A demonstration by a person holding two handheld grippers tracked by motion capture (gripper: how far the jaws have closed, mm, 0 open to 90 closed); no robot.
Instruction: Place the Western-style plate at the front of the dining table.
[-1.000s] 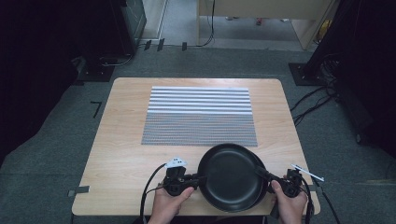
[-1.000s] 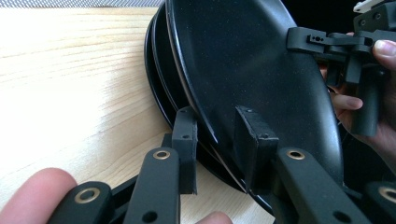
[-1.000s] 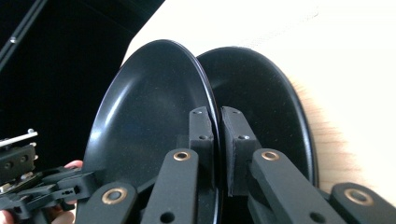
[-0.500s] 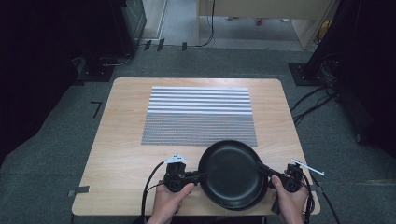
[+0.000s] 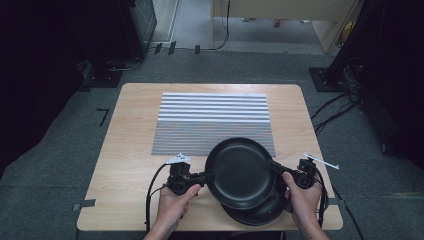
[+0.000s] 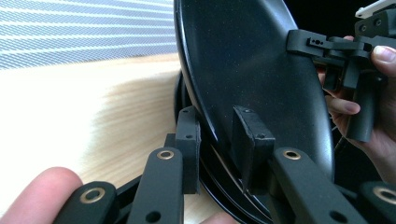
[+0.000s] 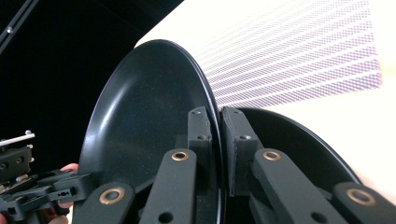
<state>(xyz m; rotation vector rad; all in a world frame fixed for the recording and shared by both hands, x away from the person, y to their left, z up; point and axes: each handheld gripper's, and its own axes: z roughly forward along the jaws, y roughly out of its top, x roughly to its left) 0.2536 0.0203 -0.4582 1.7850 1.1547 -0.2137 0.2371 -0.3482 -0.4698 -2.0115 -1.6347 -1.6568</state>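
While the top black plate (image 5: pixel 241 172) is held raised and tilted above a second black plate (image 5: pixel 260 210) on the wooden table (image 5: pixel 125 165), its rim is clamped from both sides — the left gripper (image 5: pixel 202 177) on the left edge, the right gripper (image 5: pixel 277 169) on the right edge. Just beyond the plates, a striped mat (image 5: pixel 212 117) is seen, its near edge overlapped by the raised one.

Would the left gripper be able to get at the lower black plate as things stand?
Probably not yet: the left gripper is shut on the upper black plate, which covers most of the lower black plate.
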